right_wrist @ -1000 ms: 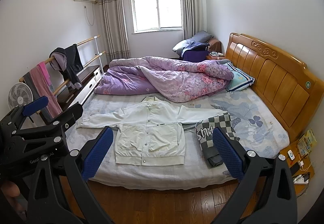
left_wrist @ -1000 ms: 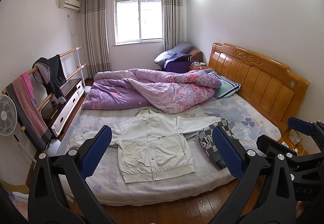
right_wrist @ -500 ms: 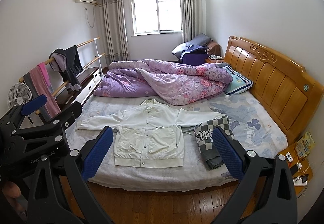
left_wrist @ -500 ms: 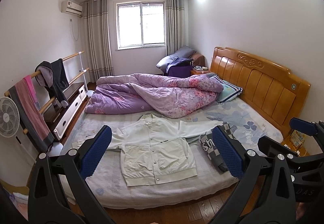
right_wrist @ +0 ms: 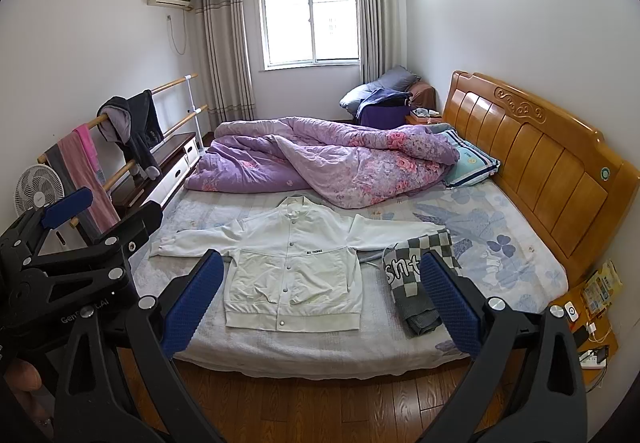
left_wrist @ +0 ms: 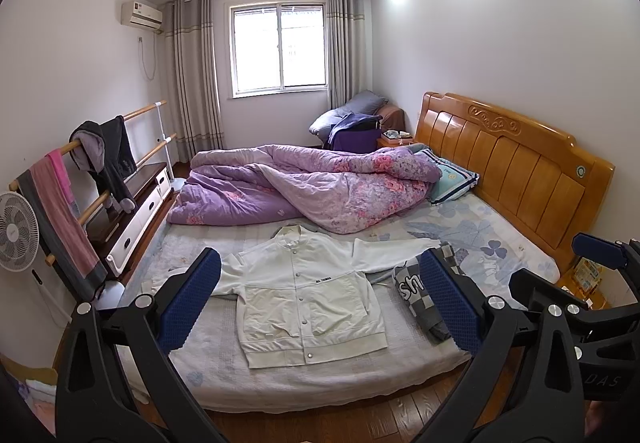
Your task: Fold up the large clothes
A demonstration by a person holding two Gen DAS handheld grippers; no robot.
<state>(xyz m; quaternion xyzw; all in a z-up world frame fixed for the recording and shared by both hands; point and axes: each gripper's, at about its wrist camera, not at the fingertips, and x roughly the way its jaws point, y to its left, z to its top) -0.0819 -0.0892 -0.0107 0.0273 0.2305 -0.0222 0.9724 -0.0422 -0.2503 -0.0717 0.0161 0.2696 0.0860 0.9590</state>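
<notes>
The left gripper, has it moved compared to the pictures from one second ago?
Yes. The left gripper has backed away from the bed and risen: in its own view the white jacket sits farther off and more wooden floor shows.

Both wrist views face the bed from off its near edge, sharing it, right view standing further right.

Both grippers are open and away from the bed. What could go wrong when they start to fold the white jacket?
The jacket's one sleeve lies against the folded checkered cloth, so pulling it may disturb that pile. The purple quilt crowds the collar, so a fold there could snag it.
</notes>
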